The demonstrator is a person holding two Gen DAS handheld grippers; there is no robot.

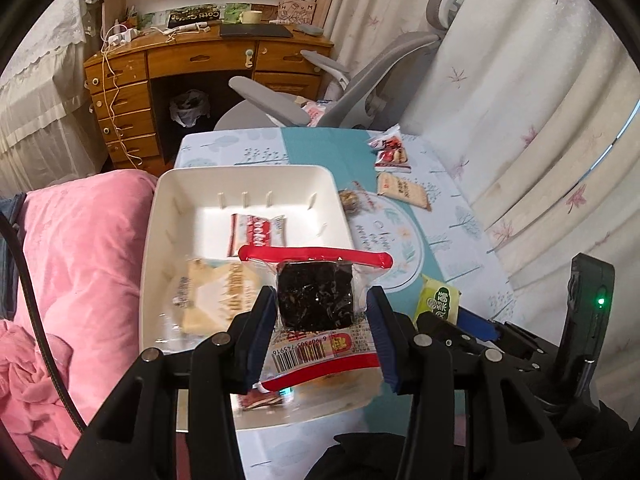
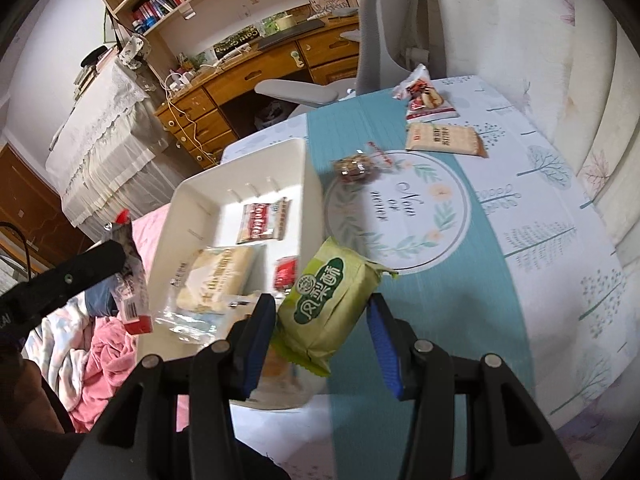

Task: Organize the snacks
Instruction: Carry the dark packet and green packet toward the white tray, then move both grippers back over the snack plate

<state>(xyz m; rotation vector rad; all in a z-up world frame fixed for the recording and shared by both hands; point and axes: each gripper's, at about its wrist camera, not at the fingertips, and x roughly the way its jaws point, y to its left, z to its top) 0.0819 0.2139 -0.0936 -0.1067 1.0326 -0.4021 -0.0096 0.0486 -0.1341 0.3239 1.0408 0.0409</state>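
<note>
My left gripper [image 1: 322, 306] is shut on a clear packet with a dark square snack and red edges [image 1: 316, 300], held above the white tray [image 1: 248, 174]. My right gripper [image 2: 322, 314] is shut on a green pastry packet [image 2: 328, 304], held just right of the tray [image 2: 310, 168]; the packet also shows in the left wrist view [image 1: 438, 300]. In the tray lie a red-and-white cookie packet [image 1: 256, 234], a pale cracker packet [image 1: 218, 296] and a small red packet [image 2: 286, 274]. On the tablecloth lie a nut ball snack [image 2: 354, 168], a beige packet [image 2: 444, 140] and a red-and-white packet [image 2: 424, 100].
The table [image 2: 540, 240] has a teal and white cloth. A pink quilt [image 1: 80, 248] lies left of the tray. A grey office chair [image 1: 360, 96] and a wooden desk [image 1: 200, 64] stand beyond the table. White curtains [image 1: 520, 120] hang at the right.
</note>
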